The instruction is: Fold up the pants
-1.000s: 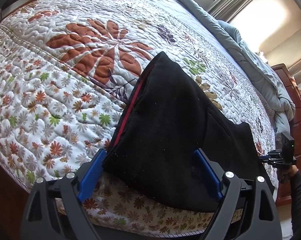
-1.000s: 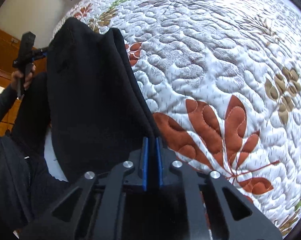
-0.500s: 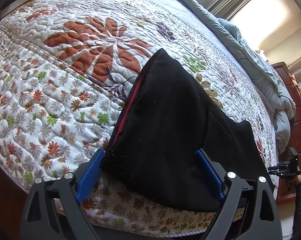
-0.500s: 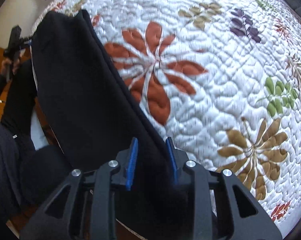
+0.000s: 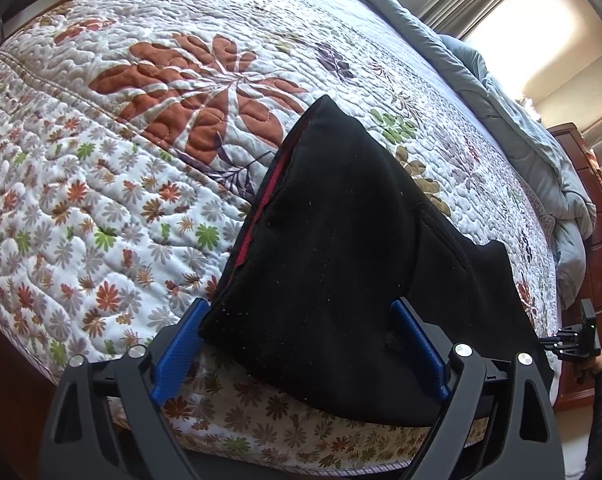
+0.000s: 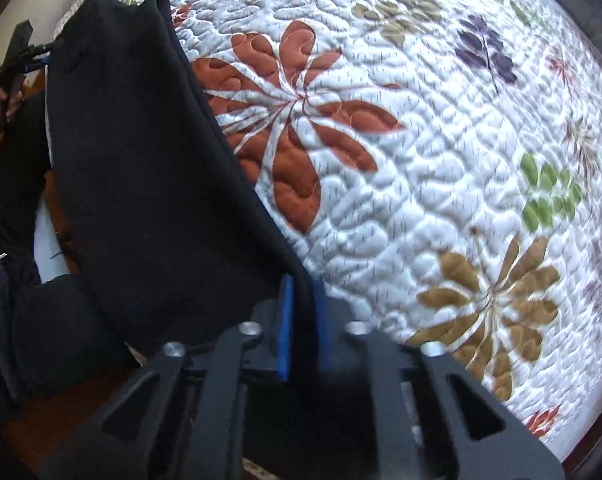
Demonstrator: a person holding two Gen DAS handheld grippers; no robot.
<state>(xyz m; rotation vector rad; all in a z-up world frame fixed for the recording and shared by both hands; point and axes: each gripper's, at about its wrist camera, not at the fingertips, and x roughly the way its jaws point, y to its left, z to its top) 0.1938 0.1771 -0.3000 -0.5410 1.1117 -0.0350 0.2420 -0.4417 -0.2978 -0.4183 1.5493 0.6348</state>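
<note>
Black pants (image 5: 341, 248) with a red inner strip lie folded on the near edge of the flowered quilt (image 5: 141, 120). My left gripper (image 5: 297, 344) is open, its blue fingers (image 5: 177, 348) wide apart on either side of the pants' near end. In the right wrist view the pants (image 6: 141, 168) stretch away to the left. My right gripper (image 6: 301, 312) is shut on the pants' edge, with black cloth between its blue pads. The left gripper (image 6: 17, 60) shows small at the far left end.
The quilt (image 6: 421, 160) covers the whole bed. A grey-blue duvet (image 5: 521, 128) is bunched along the far side. A dark wooden cabinet (image 5: 597, 220) stands at the right. The right gripper (image 5: 577, 340) shows at the bed's right edge.
My right gripper opened slightly half a second ago and has closed on the pants' edge again, shifting over the quilt. The left gripper stays open around the pants.
</note>
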